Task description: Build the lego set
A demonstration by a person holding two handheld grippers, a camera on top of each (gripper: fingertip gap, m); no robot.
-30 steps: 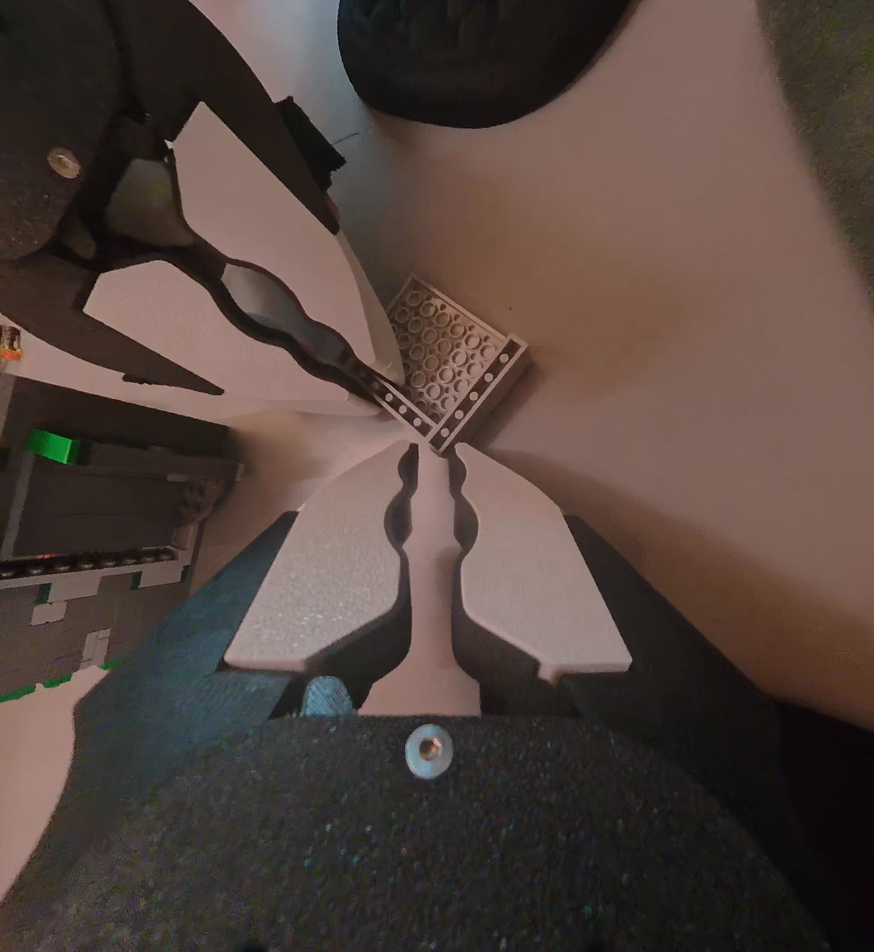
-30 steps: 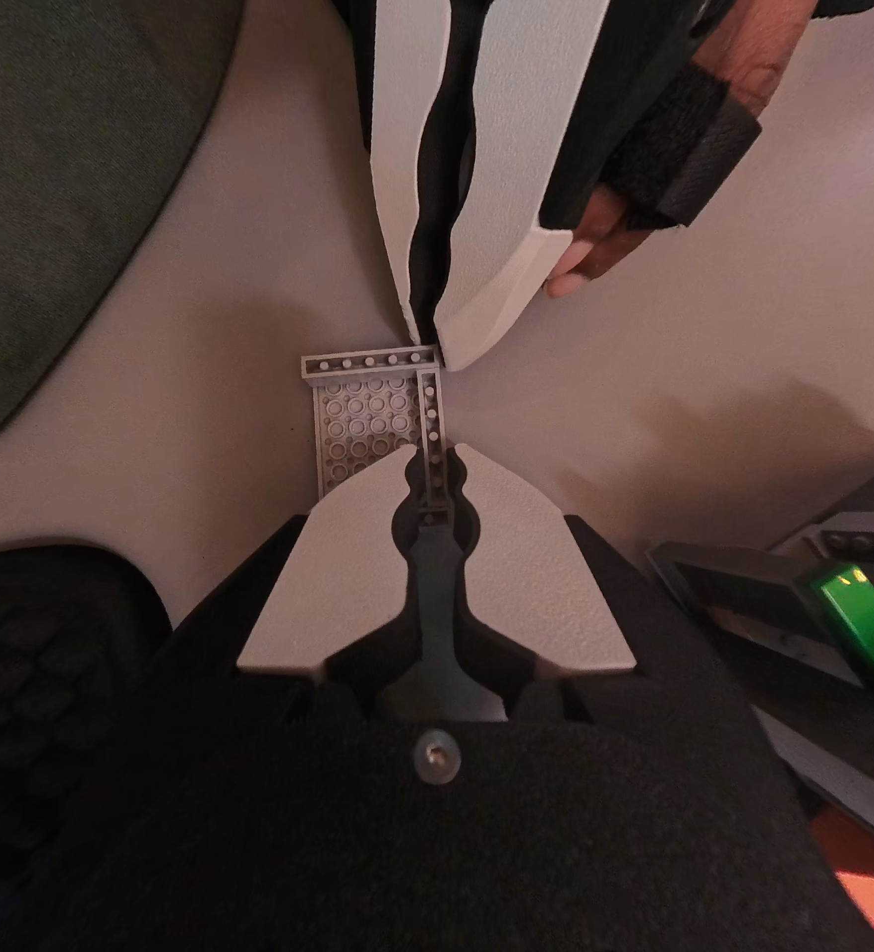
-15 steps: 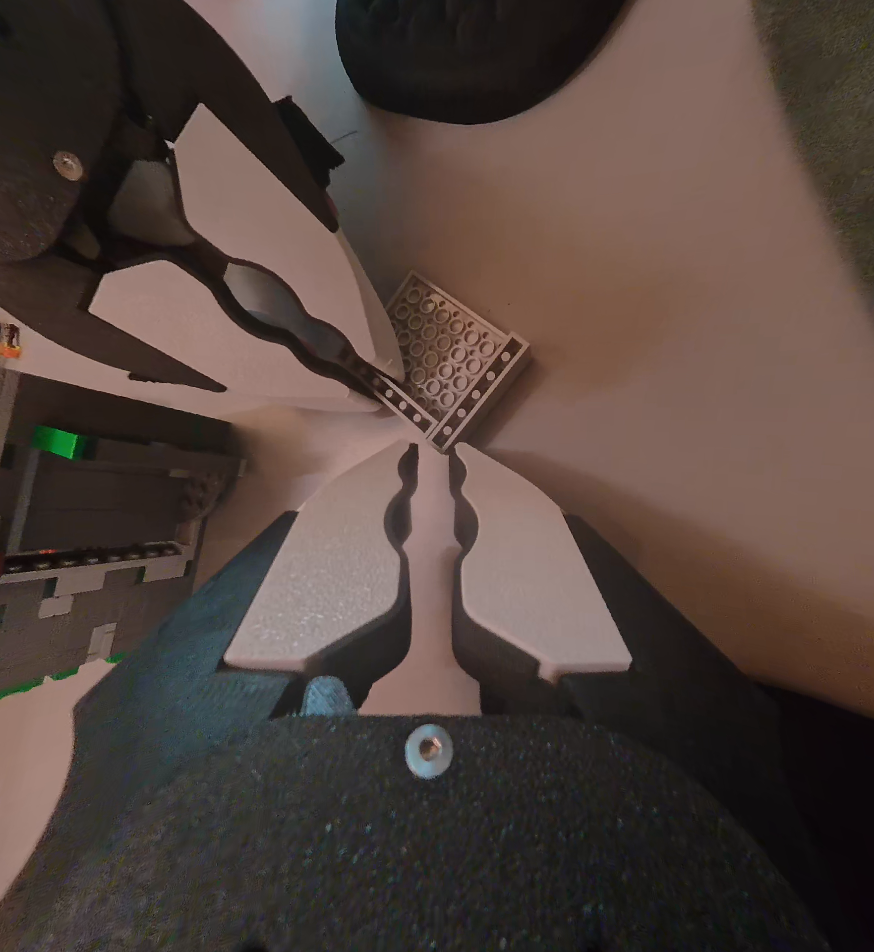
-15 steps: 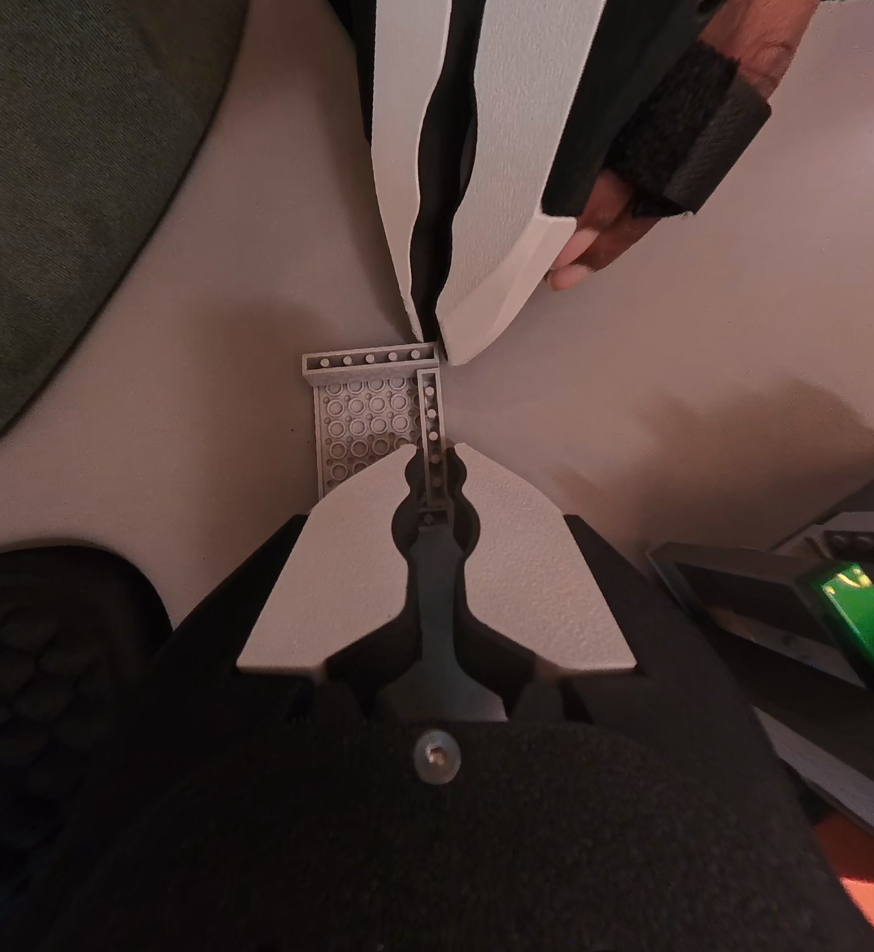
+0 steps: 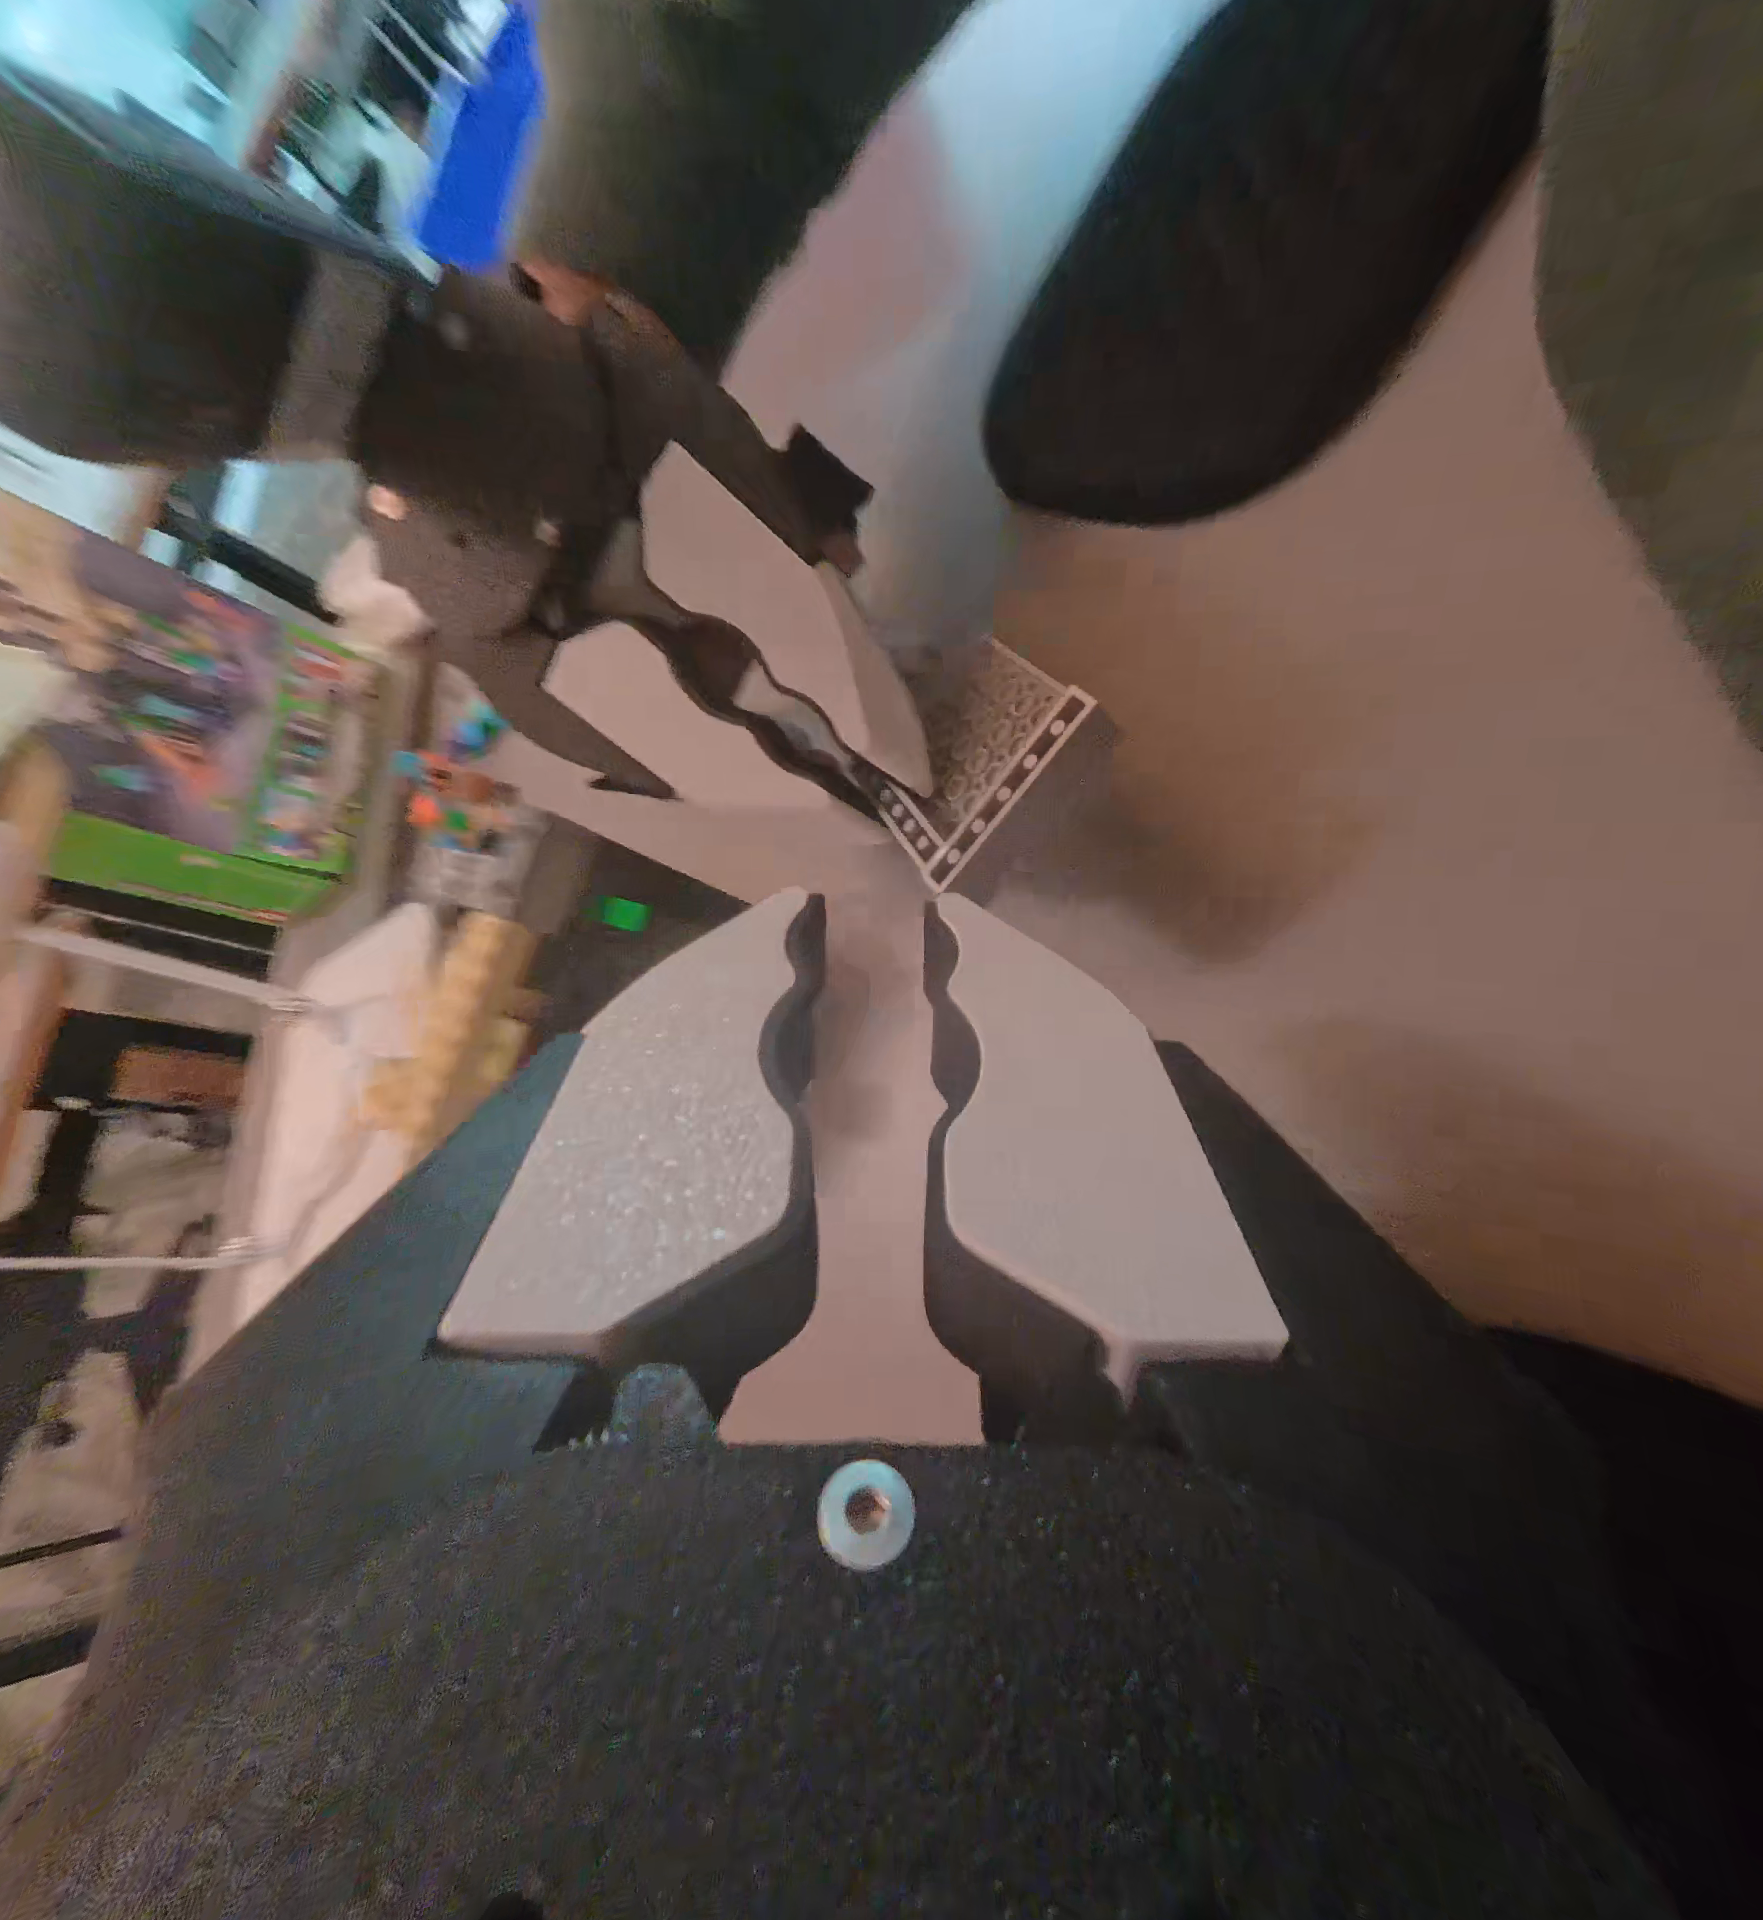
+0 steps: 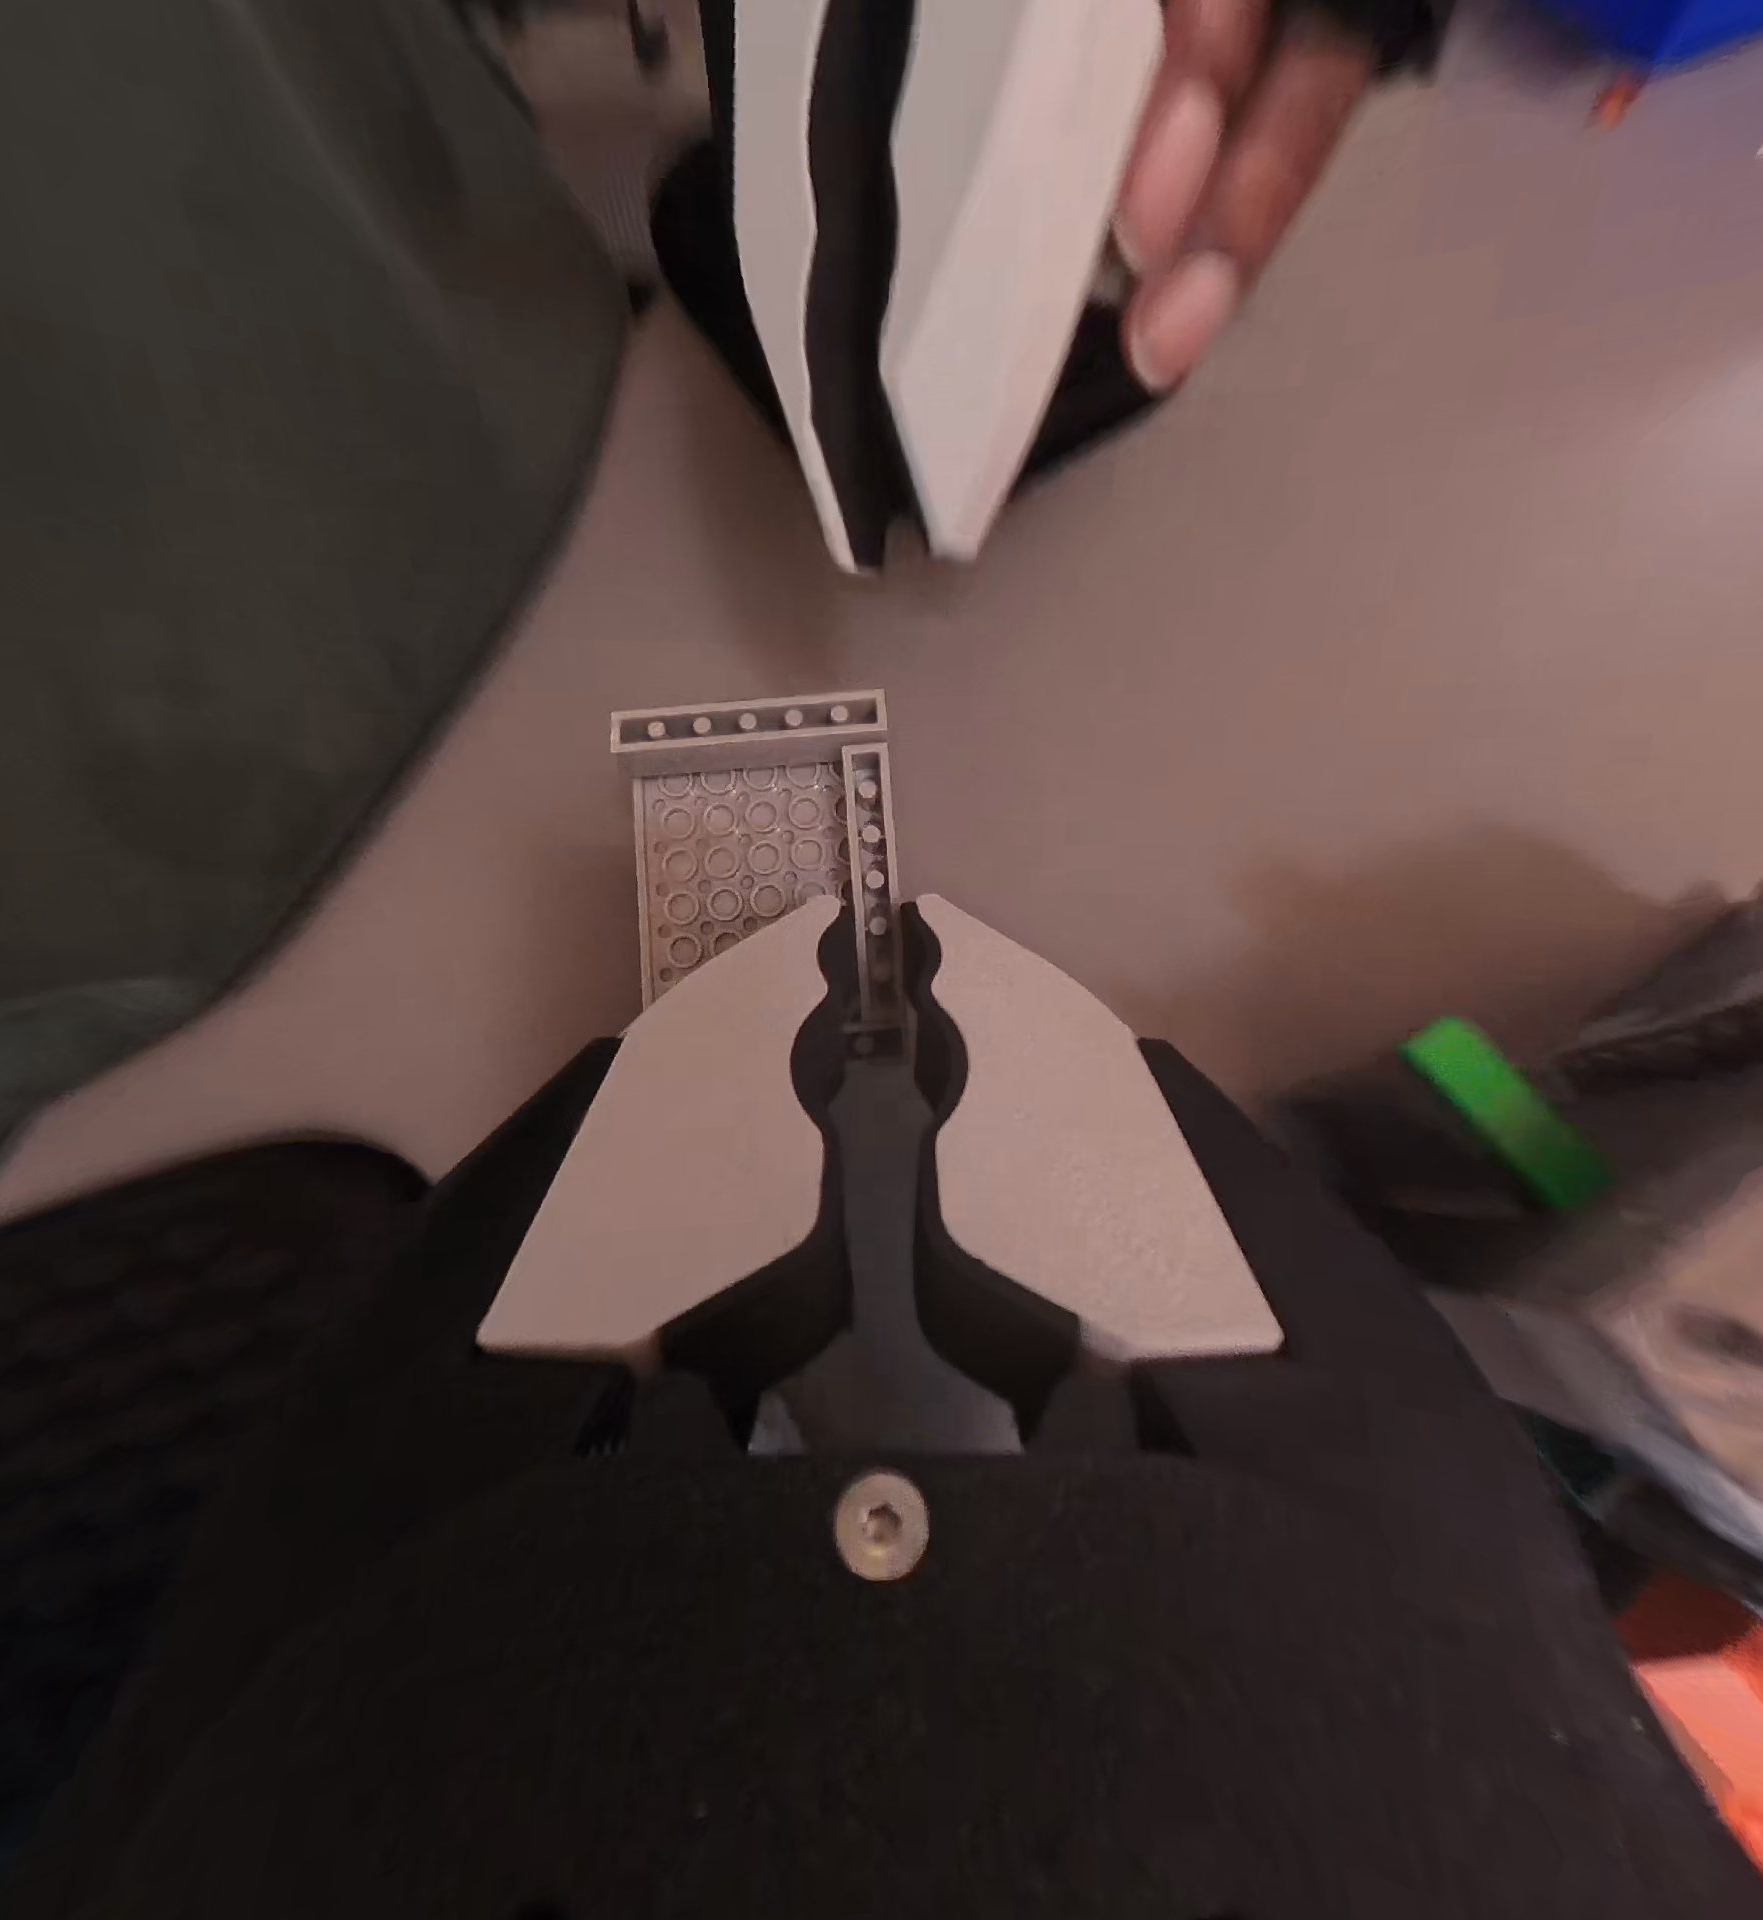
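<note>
Right wrist view: a grey brick plate [image 6: 742, 852] is pinched by its edge strip in the right gripper [image 6: 875, 914] — underside up — while the left gripper [image 6: 898, 561], slightly parted and empty, is held apart above it.

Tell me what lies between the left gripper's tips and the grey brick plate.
Only bare table, seen in the right wrist view: left gripper is apart from the grey brick plate.

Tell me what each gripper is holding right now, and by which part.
The right gripper holds the grey brick assembly by the narrow brick wall along its edge, fingers pressed on either side. The left gripper holds nothing; its fingers stand apart.
</note>
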